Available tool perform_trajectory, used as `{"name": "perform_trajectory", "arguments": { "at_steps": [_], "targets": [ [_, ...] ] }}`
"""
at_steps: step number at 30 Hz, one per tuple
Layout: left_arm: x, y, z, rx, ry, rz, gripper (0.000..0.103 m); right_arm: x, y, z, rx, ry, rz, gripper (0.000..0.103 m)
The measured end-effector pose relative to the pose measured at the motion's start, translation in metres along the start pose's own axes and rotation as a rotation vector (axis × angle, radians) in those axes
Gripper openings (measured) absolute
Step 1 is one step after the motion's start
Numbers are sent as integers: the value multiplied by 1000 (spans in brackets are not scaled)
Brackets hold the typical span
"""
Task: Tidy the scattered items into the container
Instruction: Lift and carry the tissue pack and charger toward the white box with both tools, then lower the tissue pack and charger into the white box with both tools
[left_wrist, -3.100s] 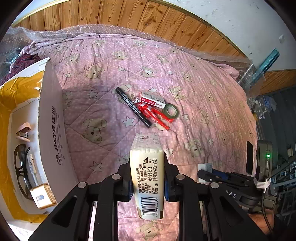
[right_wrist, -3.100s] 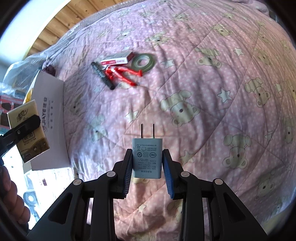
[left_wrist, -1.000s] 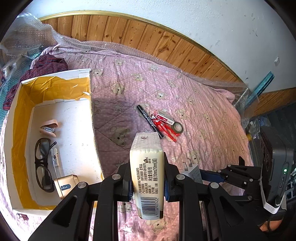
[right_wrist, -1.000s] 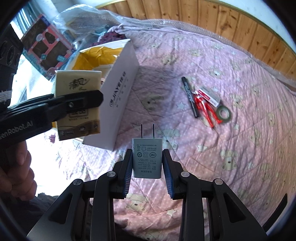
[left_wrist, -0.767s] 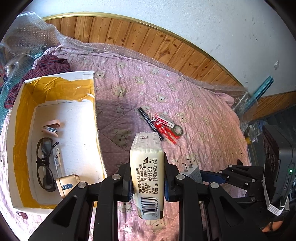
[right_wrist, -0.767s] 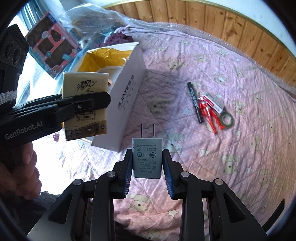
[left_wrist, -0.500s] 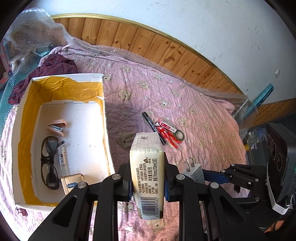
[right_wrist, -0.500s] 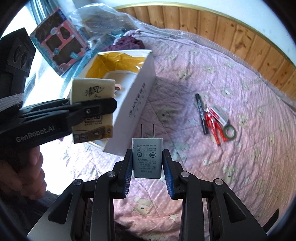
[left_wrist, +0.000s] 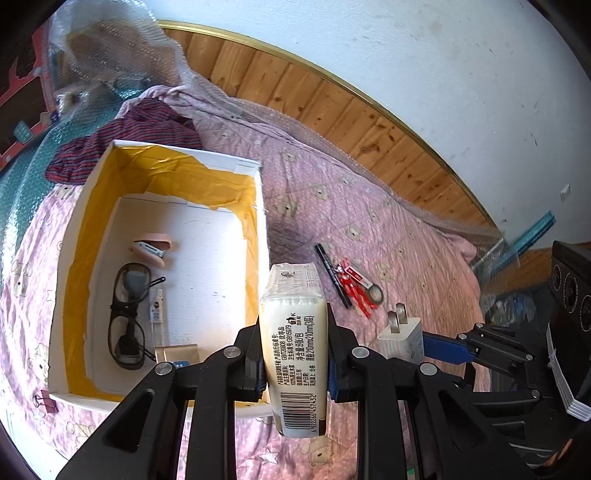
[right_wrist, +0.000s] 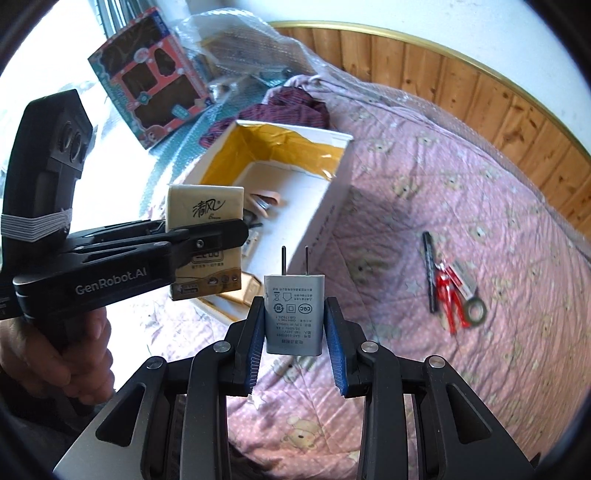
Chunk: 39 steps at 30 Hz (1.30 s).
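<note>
Tissue pack (left_wrist: 293, 332) sits clamped in the left claw (left_wrist: 295, 354), above the box's (left_wrist: 258, 206) near right corner; beside it, the right claw (right_wrist: 294, 332) pinches a charger (right_wrist: 294, 314) over the bed (right_wrist: 461, 221).

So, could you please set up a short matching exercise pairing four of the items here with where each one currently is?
Items:
1. tissue pack
2. charger plug
3. glasses
4. black marker

Places:
A. lying on the pink quilt
B. on the floor of the white box
C. clamped in the right gripper
D. clamped in the left gripper

Pairs: 1-D, 2-C, 3-B, 4-A
</note>
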<state>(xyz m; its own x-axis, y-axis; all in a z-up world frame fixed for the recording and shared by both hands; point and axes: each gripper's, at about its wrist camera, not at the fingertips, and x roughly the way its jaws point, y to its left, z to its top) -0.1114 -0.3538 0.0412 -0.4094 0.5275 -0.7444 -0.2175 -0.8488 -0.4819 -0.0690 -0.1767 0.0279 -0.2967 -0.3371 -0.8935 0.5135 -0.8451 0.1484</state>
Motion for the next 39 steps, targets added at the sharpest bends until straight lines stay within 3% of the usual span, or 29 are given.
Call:
{"name": "perform_trajectory", "arguments": {
  "at_steps": [12, 31, 39],
  "targets": [
    [-4, 19, 14, -54, -30, 8, 25, 7, 16, 30, -63, -5, 19, 33],
    [21, 62, 55, -193, 0, 16, 25, 42, 22, 80, -102, 15, 41, 33],
    [31, 78, 78, -200, -3, 35, 25, 64, 17, 96, -89, 40, 59, 33]
  ]
}}
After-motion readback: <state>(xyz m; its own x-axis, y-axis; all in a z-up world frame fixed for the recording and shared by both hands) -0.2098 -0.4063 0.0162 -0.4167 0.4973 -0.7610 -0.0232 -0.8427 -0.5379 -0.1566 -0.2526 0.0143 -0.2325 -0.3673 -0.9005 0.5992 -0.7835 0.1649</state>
